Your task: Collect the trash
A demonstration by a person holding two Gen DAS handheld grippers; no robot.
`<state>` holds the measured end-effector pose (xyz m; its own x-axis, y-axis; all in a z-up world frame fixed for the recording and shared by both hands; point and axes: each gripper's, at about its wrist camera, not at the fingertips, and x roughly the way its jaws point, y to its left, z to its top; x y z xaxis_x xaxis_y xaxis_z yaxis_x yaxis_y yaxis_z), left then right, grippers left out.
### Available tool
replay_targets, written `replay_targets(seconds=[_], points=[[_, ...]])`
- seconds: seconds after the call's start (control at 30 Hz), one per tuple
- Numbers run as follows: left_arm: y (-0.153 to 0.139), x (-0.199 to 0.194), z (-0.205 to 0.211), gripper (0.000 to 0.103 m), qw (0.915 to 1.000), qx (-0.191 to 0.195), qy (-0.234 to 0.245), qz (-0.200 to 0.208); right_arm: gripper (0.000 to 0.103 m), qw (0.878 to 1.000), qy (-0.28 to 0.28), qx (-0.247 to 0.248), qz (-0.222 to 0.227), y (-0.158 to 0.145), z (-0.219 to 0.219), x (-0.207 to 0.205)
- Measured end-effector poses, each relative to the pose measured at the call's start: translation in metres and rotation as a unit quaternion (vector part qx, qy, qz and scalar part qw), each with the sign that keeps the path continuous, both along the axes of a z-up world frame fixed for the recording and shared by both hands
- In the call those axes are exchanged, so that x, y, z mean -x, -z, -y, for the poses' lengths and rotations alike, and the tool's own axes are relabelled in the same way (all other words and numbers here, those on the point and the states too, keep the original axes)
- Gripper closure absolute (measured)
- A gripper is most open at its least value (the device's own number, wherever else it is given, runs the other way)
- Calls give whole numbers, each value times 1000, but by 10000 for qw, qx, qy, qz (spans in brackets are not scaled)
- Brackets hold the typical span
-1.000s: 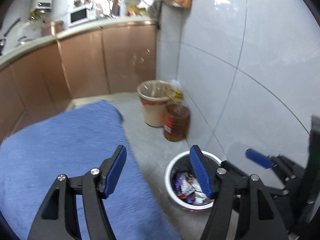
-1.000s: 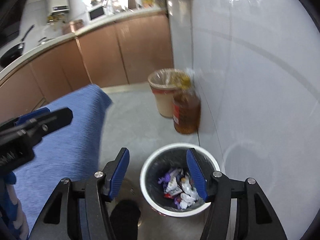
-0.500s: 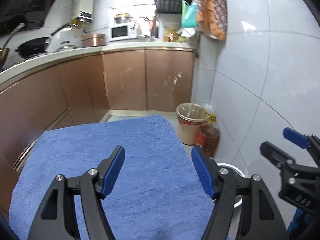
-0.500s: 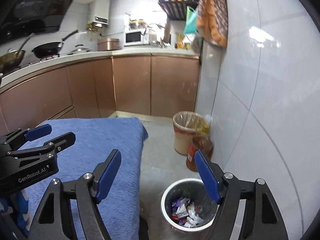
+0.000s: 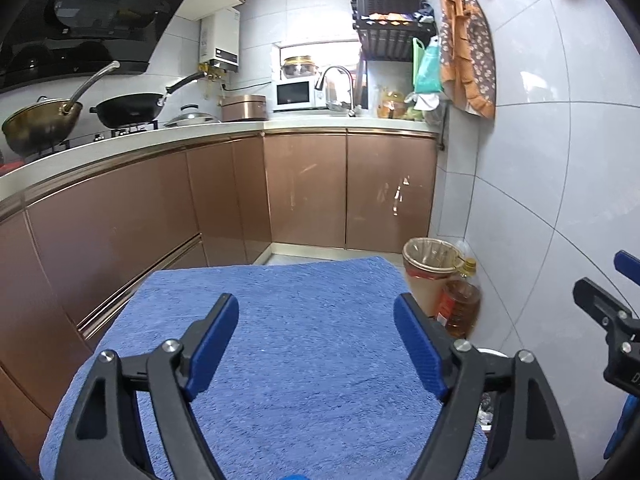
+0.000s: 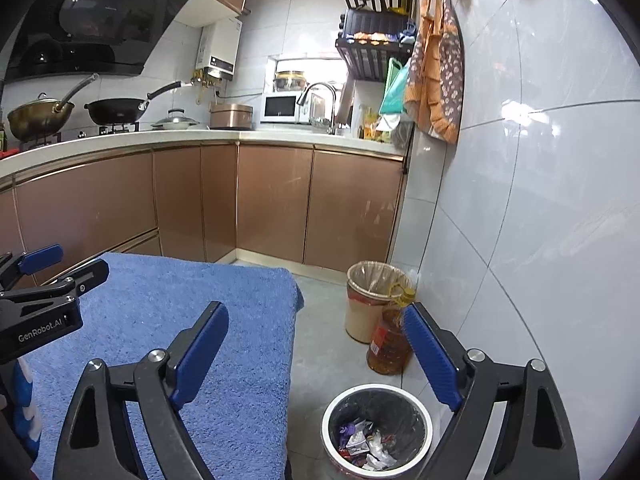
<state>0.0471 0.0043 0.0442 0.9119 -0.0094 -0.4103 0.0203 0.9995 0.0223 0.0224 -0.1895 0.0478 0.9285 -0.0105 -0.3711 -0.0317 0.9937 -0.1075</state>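
Wrappers (image 6: 366, 446) in bin (image 6: 427, 424), right of towel (image 6: 192, 300).

Crumpled wrappers (image 6: 362, 442) (purple, silver, red) lie heaped inside the upright white-rimmed bin (image 6: 427, 420) on the floor.

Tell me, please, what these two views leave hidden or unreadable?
- Small bin: left wrist view, almost wholly behind the left tongs.
- Wrappers in that bin: right wrist view, too small to identify.
- Beige bin: contents hidden by its liner in both views.
- Blue towel: near edge cut off; whatever supports it is covered.
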Motion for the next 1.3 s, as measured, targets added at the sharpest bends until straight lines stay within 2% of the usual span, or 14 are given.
replay_targets(seconds=[0.2, 0.67, 1.3], points=[[-4, 11, -4, 20, 9999, -25, -74, 119, 7, 9998, 82, 12, 176, -5, 3, 11], [-9, 22, 1, 19, 9987, -227, -184, 407, 1, 9989, 211, 115, 402, -6, 3, 27], [-20, 37, 6, 19, 9979, -186, -116, 614, 0, 9979, 174, 110, 606, -13, 5, 40]])
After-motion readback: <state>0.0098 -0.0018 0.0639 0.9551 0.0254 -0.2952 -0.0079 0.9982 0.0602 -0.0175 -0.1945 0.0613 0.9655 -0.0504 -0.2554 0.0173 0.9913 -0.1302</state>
